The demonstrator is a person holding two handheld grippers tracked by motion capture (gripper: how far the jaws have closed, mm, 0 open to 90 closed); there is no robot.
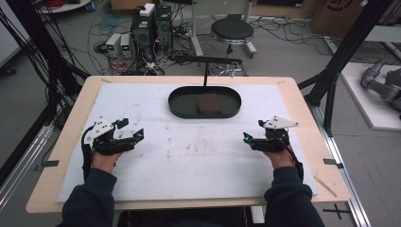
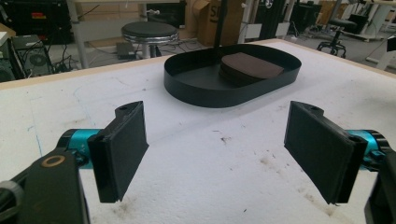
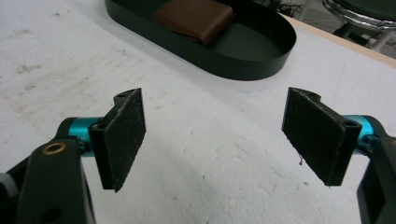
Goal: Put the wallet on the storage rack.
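Light is even and fairly bright from overhead in my high view; the white counter (image 1: pixel 189 156) reads clean with no blown glare. The picture is soft and low in detail, and floor cables smear together. Shadows are faint: a soft one under the black tray (image 2: pixel 224 95) in the left gripper view. In both gripper views the near jaws look slightly soft, edges bend a little, and the background blurs. The right gripper view looks cooler and a bit washed out on the counter.
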